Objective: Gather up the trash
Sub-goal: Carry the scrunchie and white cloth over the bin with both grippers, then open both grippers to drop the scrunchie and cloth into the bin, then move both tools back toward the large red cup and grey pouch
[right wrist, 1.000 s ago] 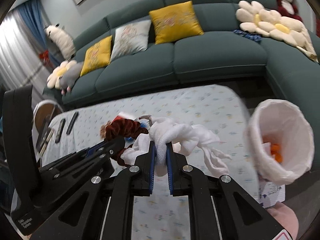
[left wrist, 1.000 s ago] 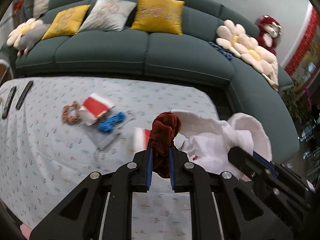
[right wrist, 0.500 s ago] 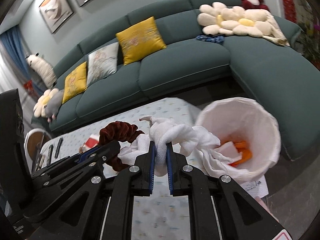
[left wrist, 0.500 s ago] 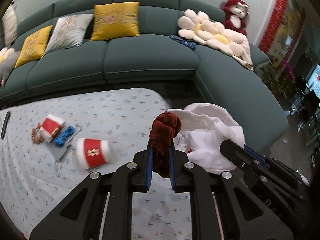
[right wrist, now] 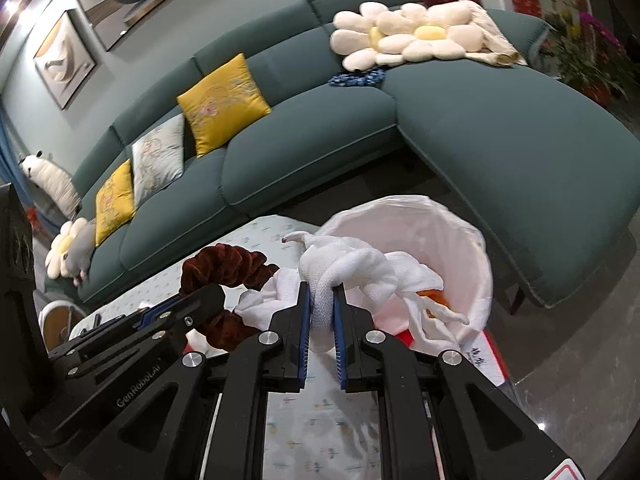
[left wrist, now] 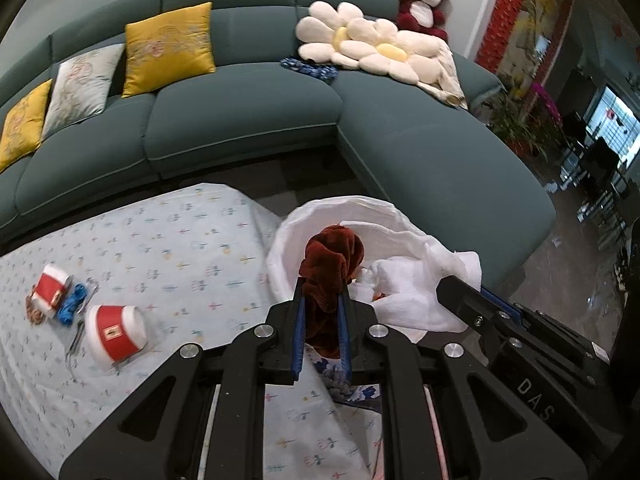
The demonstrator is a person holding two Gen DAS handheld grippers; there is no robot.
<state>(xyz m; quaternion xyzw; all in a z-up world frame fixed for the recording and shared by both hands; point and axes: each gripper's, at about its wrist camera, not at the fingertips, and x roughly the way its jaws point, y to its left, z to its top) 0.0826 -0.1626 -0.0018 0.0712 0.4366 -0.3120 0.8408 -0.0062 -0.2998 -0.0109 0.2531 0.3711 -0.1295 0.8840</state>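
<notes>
**Both loads at the bin's mouth**

My left hand-held gripper (left wrist: 320, 320) is clamped on the dark red scrunchie (left wrist: 332, 264); my right hand-held gripper (right wrist: 320, 312) pinches the white tissue wad (right wrist: 340, 272). The white-lined bin (right wrist: 460, 240) stands just beyond the counter (left wrist: 160, 248) edge, far and right of both. The right seems nearer; the tissue perhaps overhangs the rim already.

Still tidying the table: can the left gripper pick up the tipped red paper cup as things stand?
Probably not yet. The left gripper is shut on the dark red scrunchie, so nothing more fits. The red paper cup itself lies unobstructed on the table.
</notes>
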